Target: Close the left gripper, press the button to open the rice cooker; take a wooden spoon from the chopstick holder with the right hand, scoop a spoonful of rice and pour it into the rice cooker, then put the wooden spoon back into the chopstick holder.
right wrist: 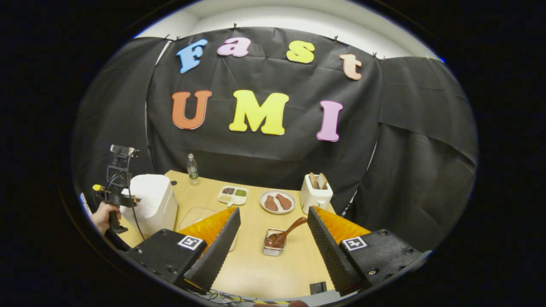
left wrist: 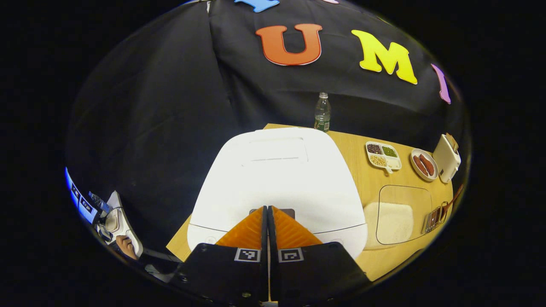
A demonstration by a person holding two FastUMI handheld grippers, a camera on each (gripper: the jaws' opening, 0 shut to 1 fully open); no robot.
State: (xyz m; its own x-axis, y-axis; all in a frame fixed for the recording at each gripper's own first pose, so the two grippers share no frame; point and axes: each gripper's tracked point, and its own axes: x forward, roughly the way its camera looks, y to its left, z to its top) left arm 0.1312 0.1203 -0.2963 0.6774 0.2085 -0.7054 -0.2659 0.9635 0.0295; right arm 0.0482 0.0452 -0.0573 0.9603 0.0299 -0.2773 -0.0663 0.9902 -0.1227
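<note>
Evidently the first step was in hand: the white rice cooker (left wrist: pixel 279 179) sat lid-down at the table's left end, and the left gripper (left wrist: pixel 267 213), fingers pressed together and empty, hovered at its front button (left wrist: pixel 273 210); contact was unclear. Next came a firm downward press. The right gripper (right wrist: pixel 273 221) stood spread wide, empty, facing the wooden spoon (right wrist: pixel 283 234) in the chopstick holder (right wrist: pixel 273 247).

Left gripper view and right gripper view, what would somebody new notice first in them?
In the left gripper view the white rice cooker, lid down, sits at the table's near left corner, with the left gripper shut and its tips at the button on the front edge. In the right gripper view the right gripper is wide open above the table, and ahead between its fingers the wooden spoon leans out of the chopstick holder.
</note>
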